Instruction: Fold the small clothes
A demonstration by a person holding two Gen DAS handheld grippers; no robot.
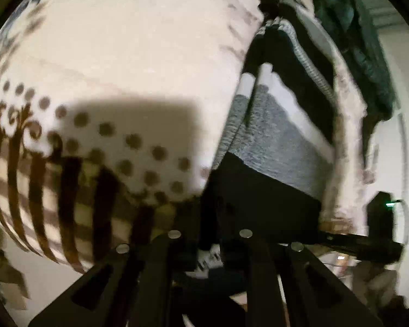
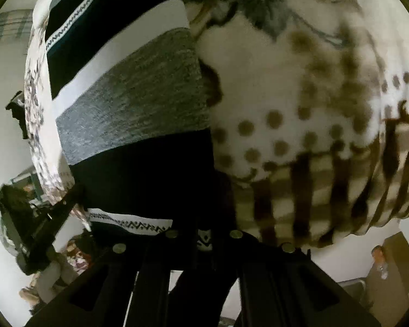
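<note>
A knitted garment with black, white and grey stripes (image 1: pixel 270 147) lies on a cream blanket (image 1: pixel 139 54) with brown dots and stripes. In the left wrist view my left gripper (image 1: pixel 208 245) is shut on the garment's black hem, which runs down between the fingers. In the right wrist view the same striped garment (image 2: pixel 139 103) fills the left half, and my right gripper (image 2: pixel 204 241) is shut on its black and white patterned edge. The other gripper's black body (image 2: pixel 51 218) shows at the left, holding the garment too.
The cream blanket (image 2: pixel 313 95) with dots, brown stripes and leaf prints covers the surface. A dark green cloth (image 1: pixel 362 54) lies beyond the garment. White walls and room clutter (image 2: pixel 57 259) show past the blanket's edge.
</note>
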